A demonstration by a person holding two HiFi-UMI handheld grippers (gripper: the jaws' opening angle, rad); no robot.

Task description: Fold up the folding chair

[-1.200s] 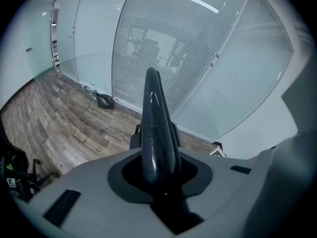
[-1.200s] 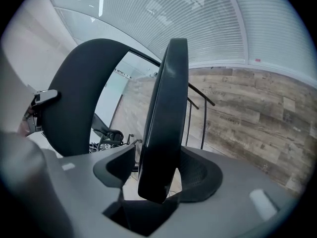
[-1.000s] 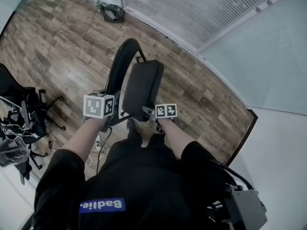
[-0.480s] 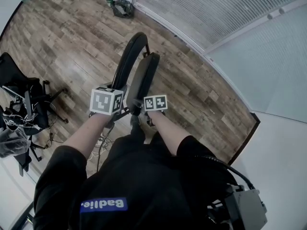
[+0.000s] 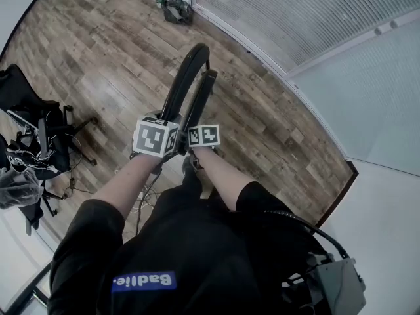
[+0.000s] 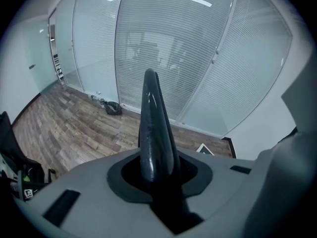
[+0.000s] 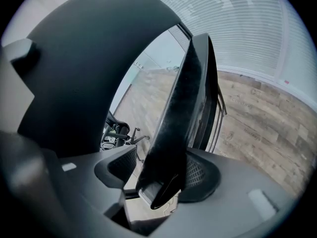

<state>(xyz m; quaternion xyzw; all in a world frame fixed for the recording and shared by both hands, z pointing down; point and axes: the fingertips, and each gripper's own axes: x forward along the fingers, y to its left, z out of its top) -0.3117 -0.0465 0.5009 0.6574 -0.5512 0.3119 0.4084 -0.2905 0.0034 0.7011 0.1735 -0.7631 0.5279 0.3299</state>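
Note:
The black folding chair [image 5: 186, 77] stands upright on the wood floor in front of me in the head view. Its seat [image 5: 203, 96] is swung up nearly flat against the curved backrest. My left gripper [image 5: 169, 122] is shut on the backrest's edge, which rises as a dark blade [image 6: 151, 128] between its jaws [image 6: 158, 170]. My right gripper [image 5: 197, 125] sits just beside it, shut on the front edge of the seat [image 7: 181, 113]. That edge runs between its jaws [image 7: 158, 175] and lies against the meshed right pad [image 7: 198, 175].
A black office chair hung with cables [image 5: 36, 136] stands at the left. A dark bag [image 5: 177, 10] lies by the glass wall with blinds [image 5: 295, 18]. Cables [image 5: 141, 192] trail on the floor near my feet. A white wall [image 5: 387, 228] closes the right side.
The right gripper has swung the seat up and to the left against the backrest, so the two grippers now sit side by side. The left gripper has barely shifted.

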